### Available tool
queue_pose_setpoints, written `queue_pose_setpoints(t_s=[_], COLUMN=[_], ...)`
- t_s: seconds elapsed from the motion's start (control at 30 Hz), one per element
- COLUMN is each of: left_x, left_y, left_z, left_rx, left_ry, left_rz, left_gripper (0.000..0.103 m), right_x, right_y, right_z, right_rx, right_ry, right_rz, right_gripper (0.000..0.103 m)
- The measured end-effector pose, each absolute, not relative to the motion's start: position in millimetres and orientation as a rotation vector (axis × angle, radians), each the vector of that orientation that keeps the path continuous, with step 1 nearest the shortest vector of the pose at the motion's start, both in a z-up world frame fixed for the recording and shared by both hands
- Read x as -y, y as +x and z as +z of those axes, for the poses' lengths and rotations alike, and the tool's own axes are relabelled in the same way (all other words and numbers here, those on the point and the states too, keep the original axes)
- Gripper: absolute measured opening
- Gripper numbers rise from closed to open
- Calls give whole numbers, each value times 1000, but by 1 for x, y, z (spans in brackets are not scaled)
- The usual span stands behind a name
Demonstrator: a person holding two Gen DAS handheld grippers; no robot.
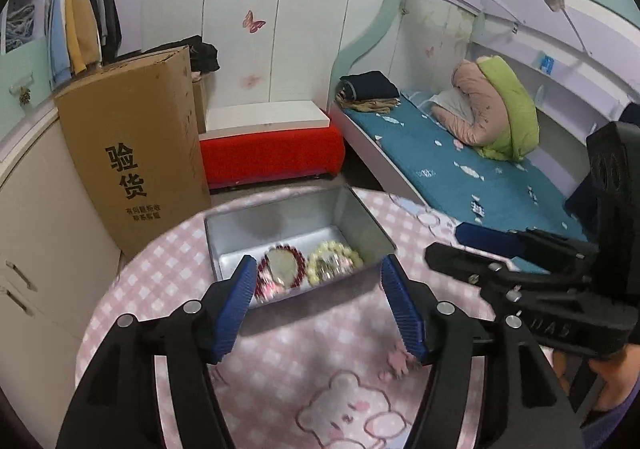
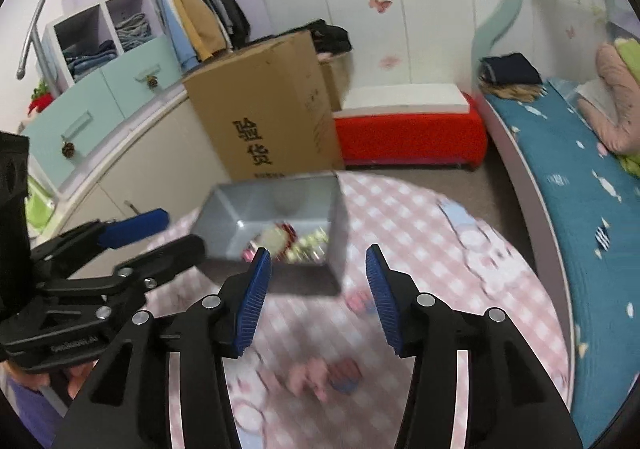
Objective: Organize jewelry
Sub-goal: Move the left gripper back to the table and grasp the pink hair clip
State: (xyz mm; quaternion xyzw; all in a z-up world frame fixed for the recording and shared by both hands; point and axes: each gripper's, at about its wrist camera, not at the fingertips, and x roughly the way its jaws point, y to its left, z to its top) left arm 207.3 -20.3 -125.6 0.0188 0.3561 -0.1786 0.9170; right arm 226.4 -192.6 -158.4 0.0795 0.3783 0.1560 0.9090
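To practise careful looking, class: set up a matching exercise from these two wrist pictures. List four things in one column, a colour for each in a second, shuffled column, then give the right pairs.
Things
1. metal tin
2. bracelet on the left inside the tin
3. bracelet on the right inside the tin
4. tablecloth

Colours
A. pink and white checks
B. pale cream beads
C. silver grey
D. dark red beads

Pairs: 1-C, 2-D, 3-B, 4-A
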Motion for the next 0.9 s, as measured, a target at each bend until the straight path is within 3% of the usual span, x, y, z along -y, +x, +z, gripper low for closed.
queue_pose_setpoints(t_s=[0.37, 0.7, 0.9], left_x=[58, 76, 82], left_y=[181, 186, 186], left_z=[-201, -217, -217], left_rx=[-915, -938, -905], left_ry=[61, 122, 204], left_rz=[-434, -402, -381], left_gripper=[62, 61, 33], right_x=[225, 227, 224], right_y=[182, 175, 177], right_z=[-211, -230, -229], right_rx=[-873, -905, -904], right_ry=[194, 222, 222], right_rz=[265, 281, 293], right_gripper=[53, 53, 53])
